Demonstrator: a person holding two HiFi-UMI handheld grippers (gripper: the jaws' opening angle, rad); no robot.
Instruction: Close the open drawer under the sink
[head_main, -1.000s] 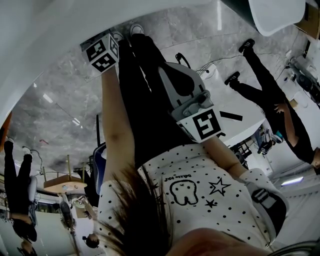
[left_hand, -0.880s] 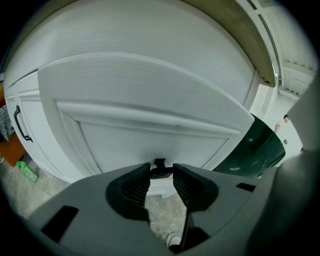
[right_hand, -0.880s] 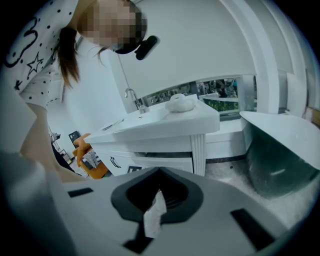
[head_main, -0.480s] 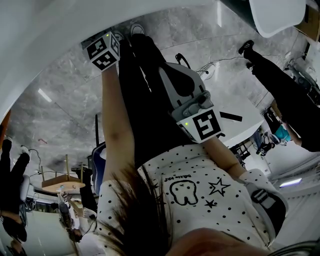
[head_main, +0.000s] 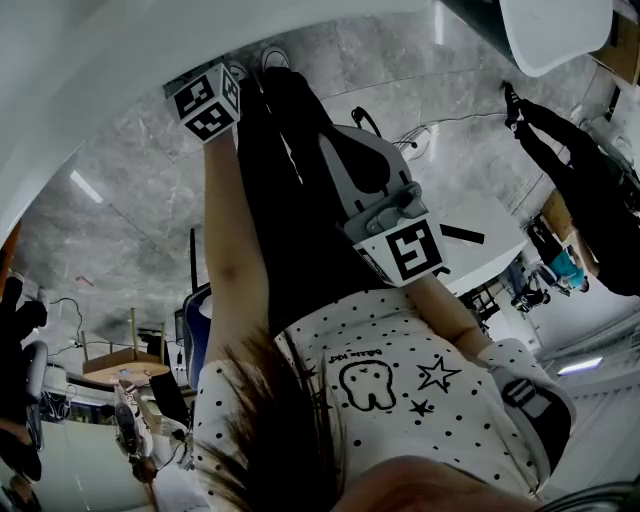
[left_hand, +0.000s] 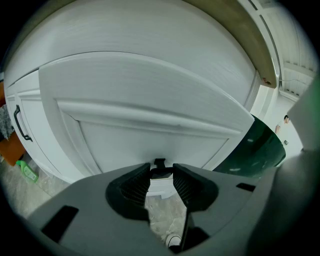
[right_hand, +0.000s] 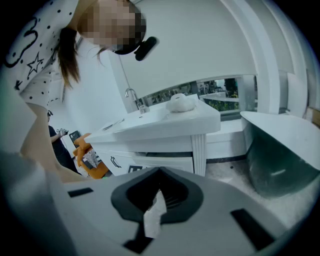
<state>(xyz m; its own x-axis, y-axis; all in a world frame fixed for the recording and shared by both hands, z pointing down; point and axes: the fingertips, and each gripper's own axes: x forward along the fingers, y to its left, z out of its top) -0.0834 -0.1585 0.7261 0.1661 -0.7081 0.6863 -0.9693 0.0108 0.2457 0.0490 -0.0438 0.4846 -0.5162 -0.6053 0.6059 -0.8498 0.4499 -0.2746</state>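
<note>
White drawer is facing the left tool, which is pinching its black handle, while the right tool is being held pressed together.

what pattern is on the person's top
White top with small black dots, star outlines and a tooth drawing; clearest in the head view.

Grey marble floor, white walls, long window.

A green bottle lies low — beside an orange thing (blurred).
</note>
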